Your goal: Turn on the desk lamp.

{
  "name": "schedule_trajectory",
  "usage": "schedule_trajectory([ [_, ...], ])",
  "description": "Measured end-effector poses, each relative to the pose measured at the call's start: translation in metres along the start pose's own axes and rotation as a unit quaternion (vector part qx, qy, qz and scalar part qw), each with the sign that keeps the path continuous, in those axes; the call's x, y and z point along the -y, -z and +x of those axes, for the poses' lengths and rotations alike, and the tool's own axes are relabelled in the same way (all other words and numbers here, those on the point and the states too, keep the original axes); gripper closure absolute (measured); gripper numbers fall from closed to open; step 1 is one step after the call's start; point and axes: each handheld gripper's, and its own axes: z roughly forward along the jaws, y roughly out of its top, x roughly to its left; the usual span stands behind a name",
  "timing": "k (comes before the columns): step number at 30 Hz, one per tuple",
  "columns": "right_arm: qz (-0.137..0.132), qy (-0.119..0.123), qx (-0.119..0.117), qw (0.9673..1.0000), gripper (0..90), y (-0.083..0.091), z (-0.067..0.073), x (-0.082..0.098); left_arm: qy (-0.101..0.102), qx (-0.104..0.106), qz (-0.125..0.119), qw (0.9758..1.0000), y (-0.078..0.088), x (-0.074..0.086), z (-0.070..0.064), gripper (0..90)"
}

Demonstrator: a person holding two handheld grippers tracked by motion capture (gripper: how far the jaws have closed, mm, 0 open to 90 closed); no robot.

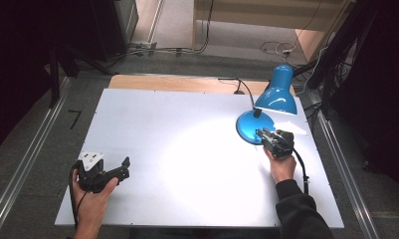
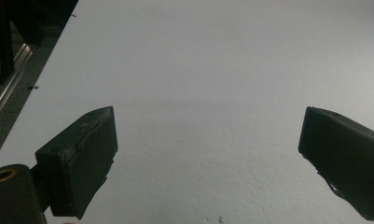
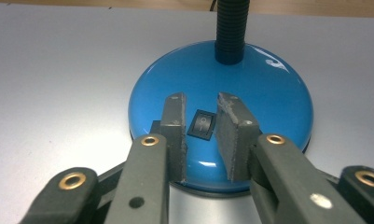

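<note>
A blue desk lamp stands at the table's far right: its round base on the white tabletop, its shade tilted down and casting a bright patch on the table. My right gripper rests at the near edge of the base. In the right gripper view its jaws stand a little apart over the base, and the black rocker switch shows in the gap, untouched. The black ribbed neck rises behind. My left gripper lies low at the near left, open, nothing between its jaws.
The lamp's cord runs off the table's far edge. A white sheet of paper lies right of the base. Metal rails flank the table on both sides. Bare white tabletop spreads ahead of the left gripper.
</note>
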Motion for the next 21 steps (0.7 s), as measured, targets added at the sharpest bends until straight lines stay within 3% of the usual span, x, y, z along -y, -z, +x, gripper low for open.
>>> schedule_trajectory([
  [7,0.002,0.003,-0.017,0.9999,44.2,0.011,-0.005,0.0,0.001,-0.001,0.002,1.0,-0.001,0.0,0.0,5.0],
  [15,0.009,0.004,-0.031,0.9995,30.5,0.02,-0.003,0.0,0.002,0.0,0.002,1.0,-0.001,0.0,0.0,5.0],
  [21,0.015,0.004,-0.035,0.9993,25.5,0.025,-0.002,0.0,0.001,0.001,0.001,1.0,-0.001,0.0,0.0,5.0],
])
